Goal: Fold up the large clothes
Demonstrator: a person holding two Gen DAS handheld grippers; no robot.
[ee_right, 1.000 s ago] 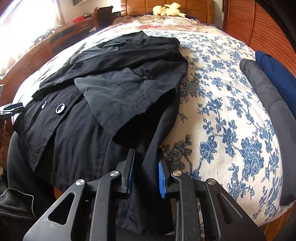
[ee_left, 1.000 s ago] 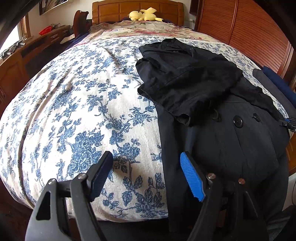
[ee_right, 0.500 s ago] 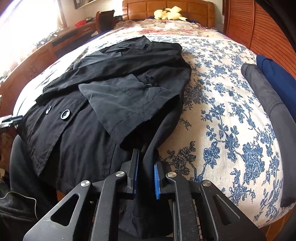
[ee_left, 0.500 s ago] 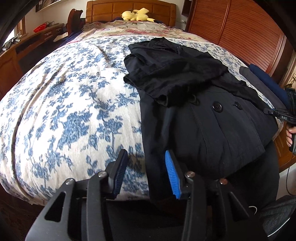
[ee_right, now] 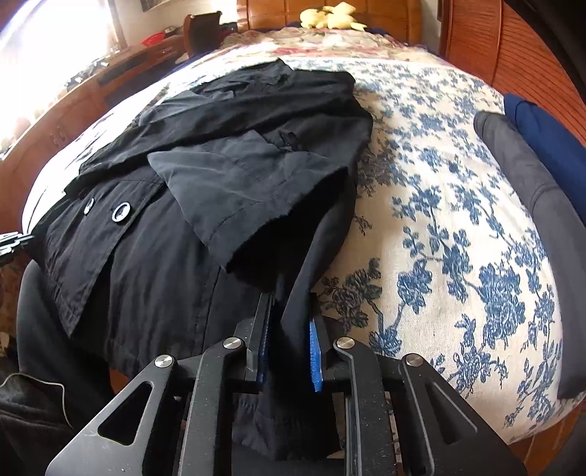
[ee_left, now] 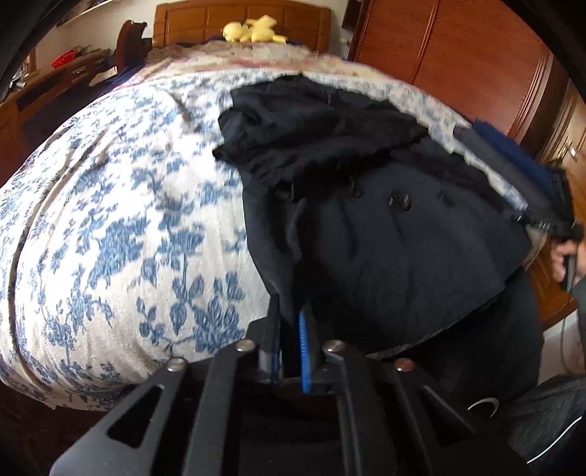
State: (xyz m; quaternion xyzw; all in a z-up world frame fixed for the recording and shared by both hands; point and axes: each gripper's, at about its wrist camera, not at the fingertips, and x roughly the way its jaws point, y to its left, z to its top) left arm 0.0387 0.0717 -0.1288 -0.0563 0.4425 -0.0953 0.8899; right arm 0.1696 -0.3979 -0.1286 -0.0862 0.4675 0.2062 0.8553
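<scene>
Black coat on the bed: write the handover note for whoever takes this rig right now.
Left gripper: shut on the black coat at its hem corner by the foot of the bed.
Right gripper: shut on the coat's other hem corner.
Coat lies buttons up, collar toward the headboard, both sleeves already folded across the chest.
Left to do: probably carry the hem up toward the collar and flatten the fold.
A grey garment and a blue one lie at the bed's right edge.

The left gripper (ee_left: pixel 291 344), wide open a second ago, has closed on the coat (ee_left: pixel 384 249) hem. Its view has swung left and blurred.
</scene>
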